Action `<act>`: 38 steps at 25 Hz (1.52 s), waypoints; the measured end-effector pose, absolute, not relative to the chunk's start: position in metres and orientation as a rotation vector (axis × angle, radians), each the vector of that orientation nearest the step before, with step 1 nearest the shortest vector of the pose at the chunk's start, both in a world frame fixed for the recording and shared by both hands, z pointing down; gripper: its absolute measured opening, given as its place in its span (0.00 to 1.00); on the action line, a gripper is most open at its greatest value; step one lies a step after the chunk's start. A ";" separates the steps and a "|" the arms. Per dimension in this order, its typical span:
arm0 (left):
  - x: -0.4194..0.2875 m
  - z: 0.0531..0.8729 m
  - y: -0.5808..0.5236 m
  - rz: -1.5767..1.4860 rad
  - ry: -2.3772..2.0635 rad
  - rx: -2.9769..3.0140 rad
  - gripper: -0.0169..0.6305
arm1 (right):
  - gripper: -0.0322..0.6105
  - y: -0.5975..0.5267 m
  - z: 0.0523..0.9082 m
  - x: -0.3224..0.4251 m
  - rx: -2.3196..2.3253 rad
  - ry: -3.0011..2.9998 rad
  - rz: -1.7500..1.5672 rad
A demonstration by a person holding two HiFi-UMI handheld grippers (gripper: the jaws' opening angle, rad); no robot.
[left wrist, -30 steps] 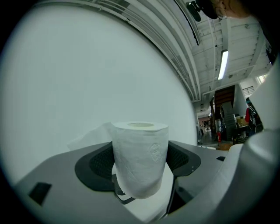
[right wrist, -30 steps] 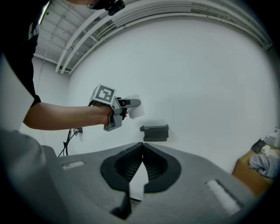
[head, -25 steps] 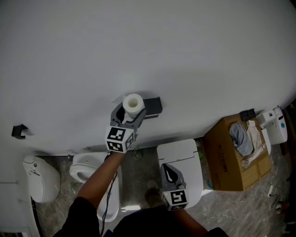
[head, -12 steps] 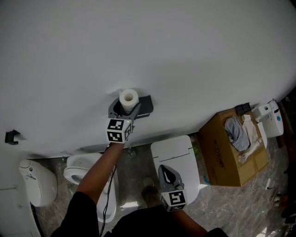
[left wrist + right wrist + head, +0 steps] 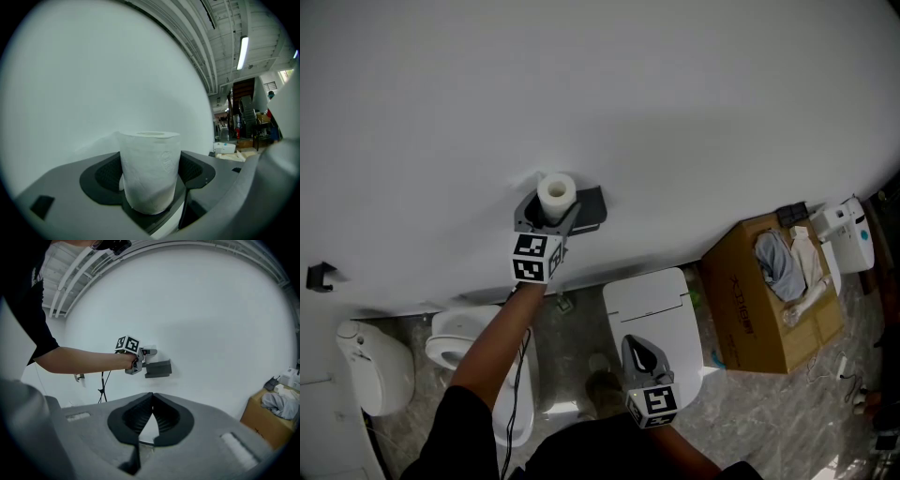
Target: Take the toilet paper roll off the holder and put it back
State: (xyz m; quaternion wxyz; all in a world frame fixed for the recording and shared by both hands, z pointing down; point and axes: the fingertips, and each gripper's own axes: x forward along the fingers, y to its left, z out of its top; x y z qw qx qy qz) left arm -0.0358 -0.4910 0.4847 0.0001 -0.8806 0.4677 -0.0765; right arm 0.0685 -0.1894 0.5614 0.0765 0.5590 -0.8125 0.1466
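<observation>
The toilet paper roll (image 5: 556,194) is gripped upright by the left gripper (image 5: 548,212), right at the wall holder (image 5: 588,210). The right gripper (image 5: 643,353) is seen closed, empty, above a toilet lid (image 5: 661,305), near a cardboard box (image 5: 752,314).

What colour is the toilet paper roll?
White toilet paper roll; clearest in the left gripper view.

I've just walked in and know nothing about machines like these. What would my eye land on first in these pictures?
First, the white toilet paper roll, held upright between the fingers of the left gripper, up against the bare white wall and right beside the dark holder. Next, the checkered marker cube on that gripper. Lower down, the right gripper hangs shut and empty over a closed toilet lid, with an open cardboard box to the right.
</observation>
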 end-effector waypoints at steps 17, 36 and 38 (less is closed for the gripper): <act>-0.048 0.477 -0.473 -0.181 1.473 -2.762 0.64 | 0.05 -0.181 0.569 0.072 1.631 -2.435 0.475; -0.161 0.442 -0.233 0.020 1.757 -2.762 0.62 | 0.05 -0.129 0.522 0.009 1.510 -2.586 0.348; -0.169 0.443 -0.198 0.044 1.770 -2.764 0.59 | 0.05 -0.119 0.519 0.004 1.503 -2.590 0.337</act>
